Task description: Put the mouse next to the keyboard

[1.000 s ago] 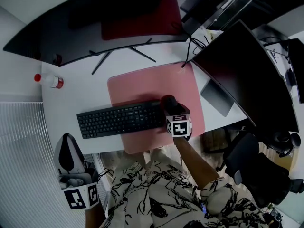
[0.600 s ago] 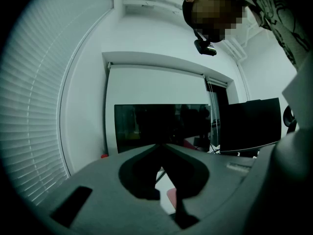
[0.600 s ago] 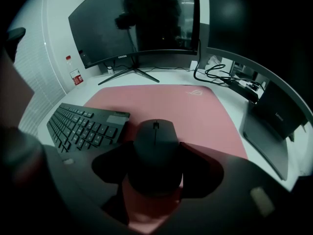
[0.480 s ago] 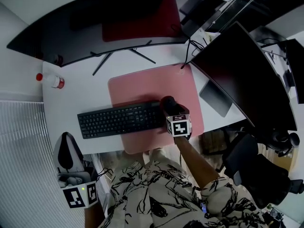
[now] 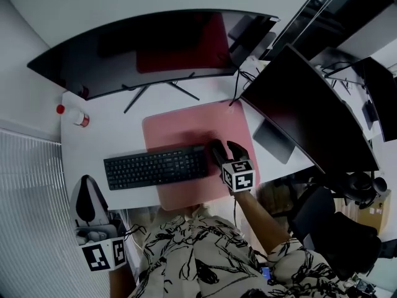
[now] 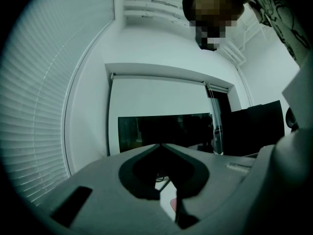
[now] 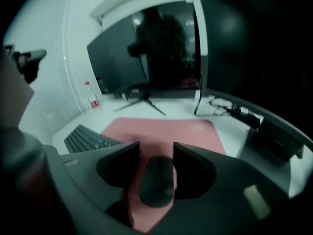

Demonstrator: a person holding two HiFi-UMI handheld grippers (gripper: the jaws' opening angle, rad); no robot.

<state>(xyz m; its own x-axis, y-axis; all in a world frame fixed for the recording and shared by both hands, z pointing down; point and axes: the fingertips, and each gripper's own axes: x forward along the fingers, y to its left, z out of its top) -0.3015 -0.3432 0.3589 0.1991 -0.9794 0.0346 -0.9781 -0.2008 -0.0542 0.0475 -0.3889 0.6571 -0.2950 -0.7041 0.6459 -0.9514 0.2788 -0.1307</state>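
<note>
R claw was partway open, jaws just narrowing, w/ the mouse between them but not pinched. Mouse lay on the pink mat, just right of the keyboard. L claw was closed & empty, near-left of the worktop.

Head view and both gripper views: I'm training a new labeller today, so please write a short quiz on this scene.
1. True or false: the mouse lies on the bare white desk.
2. What shows between the right gripper's jaws? A) the keyboard B) the mouse C) nothing
3. Which gripper's jaws are together?
Key: 1 false, it lies on the pink mat beside the keyboard. 2 B; those jaws have just been closing, without visibly pressing it. 3 the left gripper.
</note>
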